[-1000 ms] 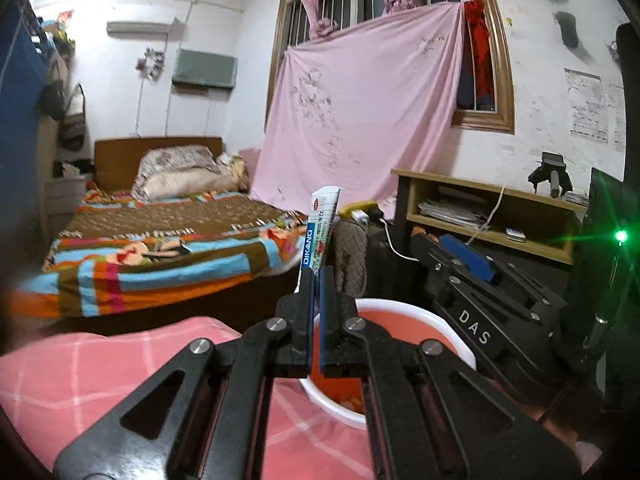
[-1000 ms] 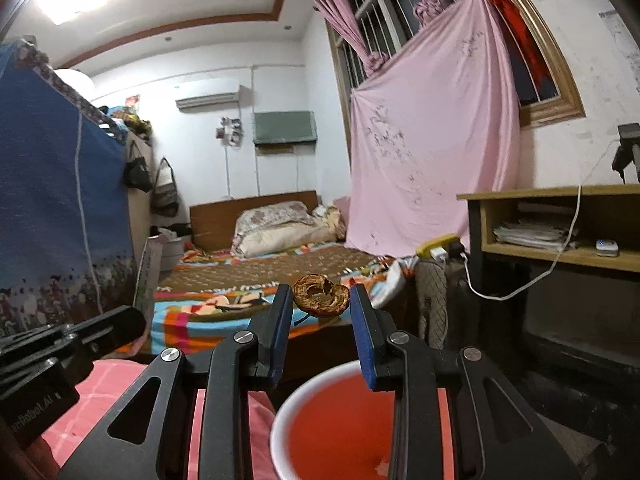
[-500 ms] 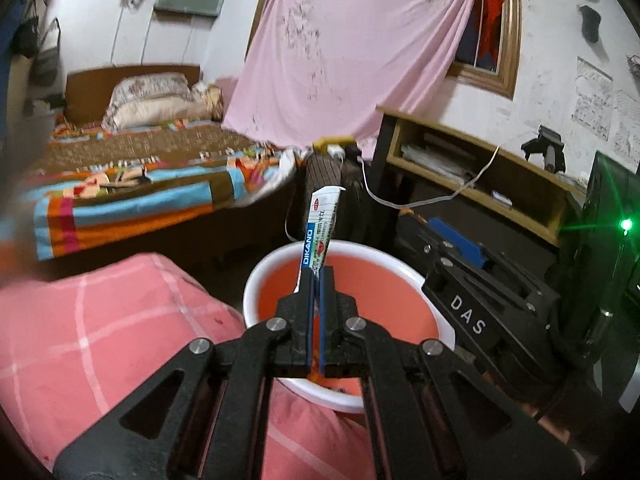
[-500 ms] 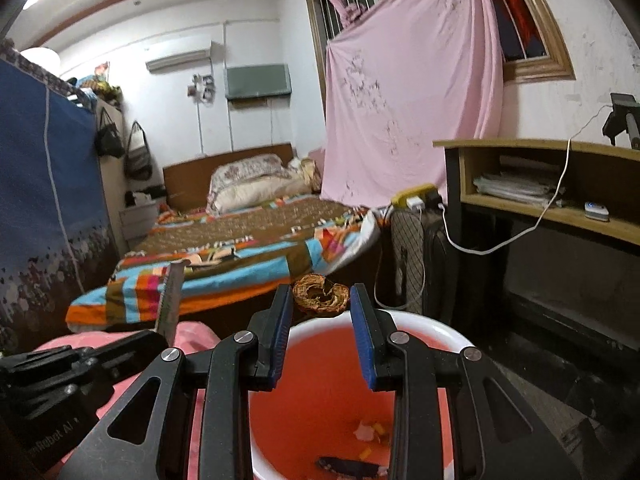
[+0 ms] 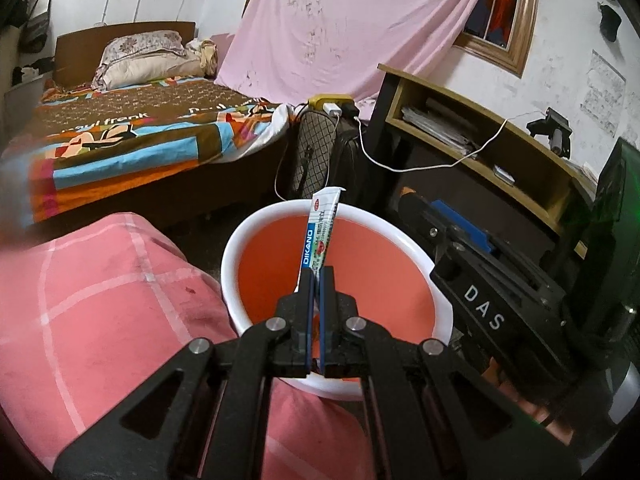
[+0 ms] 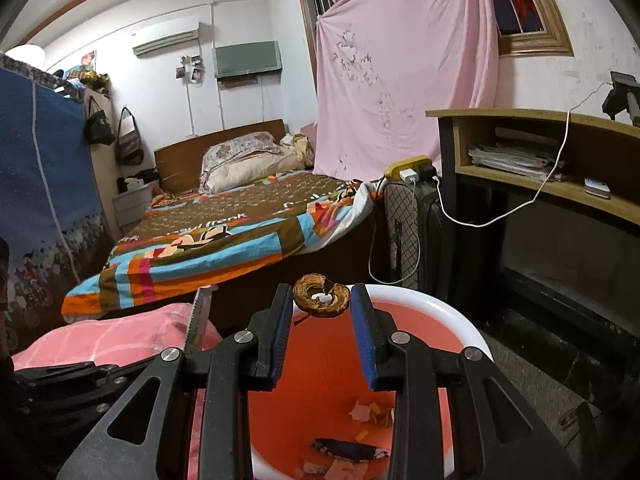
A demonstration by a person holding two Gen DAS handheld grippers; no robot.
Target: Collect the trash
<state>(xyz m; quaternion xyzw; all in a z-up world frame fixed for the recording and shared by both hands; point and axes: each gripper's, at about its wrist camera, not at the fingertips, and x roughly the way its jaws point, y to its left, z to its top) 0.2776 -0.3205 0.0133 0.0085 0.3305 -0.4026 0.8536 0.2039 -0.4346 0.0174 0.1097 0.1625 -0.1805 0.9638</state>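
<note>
1. Left gripper (image 5: pixel 318 274) – pressed together on a flat sachet (image 5: pixel 322 236). The sachet stands nearly upright out of the fingertips, above the open mouth of the bin (image 5: pixel 248 236).
2. Right gripper (image 6: pixel 321 306) – partly spread, pinching a dried brown fruit ring (image 6: pixel 321 300) between its 2 blue-padded fingertips. The ring sits above the far rim of the bin (image 6: pixel 452 316).
3. Bin: white outside, orange-red inside. It stands on the floor, just beside a pink checked cushion (image 5: pixel 100 300).
4. Bin contents, seen from the right wrist view: a dark wrapper (image 6: pixel 348 449) and several paper scraps (image 6: pixel 366 412) on the bottom.
5. Both grippers are over the same bin; the right gripper body (image 5: pixel 480 280) shows at the bin's right side in the left wrist view.
6. Background: a bed (image 6: pixel 224 236) with a striped cover, a pink sheet (image 6: pixel 400 80) hung over the window and a wooden shelf (image 6: pixel 540 152) holding papers.
</note>
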